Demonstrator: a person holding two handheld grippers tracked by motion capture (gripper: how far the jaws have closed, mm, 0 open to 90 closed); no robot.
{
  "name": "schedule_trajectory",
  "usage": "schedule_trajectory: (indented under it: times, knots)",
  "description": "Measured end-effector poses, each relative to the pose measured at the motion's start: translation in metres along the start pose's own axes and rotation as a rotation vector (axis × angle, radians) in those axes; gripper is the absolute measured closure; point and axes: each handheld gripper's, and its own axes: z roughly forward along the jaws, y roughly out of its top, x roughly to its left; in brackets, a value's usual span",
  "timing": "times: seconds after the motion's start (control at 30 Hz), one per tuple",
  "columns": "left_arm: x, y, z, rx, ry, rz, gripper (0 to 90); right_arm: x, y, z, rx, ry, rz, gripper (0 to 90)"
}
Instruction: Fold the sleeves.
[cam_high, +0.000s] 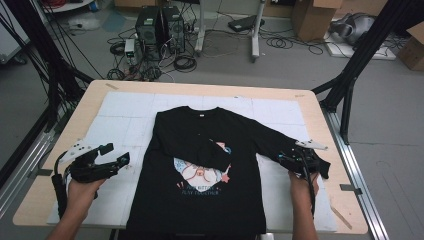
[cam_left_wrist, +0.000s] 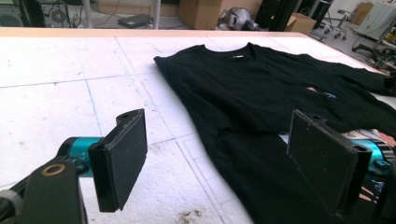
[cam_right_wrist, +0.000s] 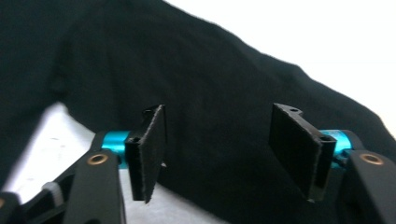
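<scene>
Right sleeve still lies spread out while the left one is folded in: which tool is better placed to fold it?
The right tool. It sits open directly over the outstretched sleeve, its jaws either side of the cloth. The left tool is open over the white mat, off the shirt's far edge.

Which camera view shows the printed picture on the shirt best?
The high view: the printed picture on the black shirt faces the camera, partly under a folded sleeve. The left gripper view catches only a sliver; the right gripper view gives plain black cloth.
</scene>
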Motion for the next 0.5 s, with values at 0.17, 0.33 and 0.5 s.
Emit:
schedule_trajectory:
  times: [0.17, 0.33, 0.5]
  knots:
    - [-0.0002, -0.0006, 0.0016, 0.006, -0.003, -0.003, 21.6, 0.0021, 0.0006, 0.0093, 0.010, 0.011, 0.008, 52.3]
    - [0.0003, -0.0017, 0.0022, 0.016, -0.003, -0.006, 21.8, 0.0028, 0.0017, 0.0096, 0.001, 0.030, -0.024, 81.7]
    - [0.0006, -0.0021, 0.0019, 0.015, 0.000, -0.012, 21.9, 0.0084, 0.0045, 0.0047, -0.022, 0.028, -0.066, 89.0]
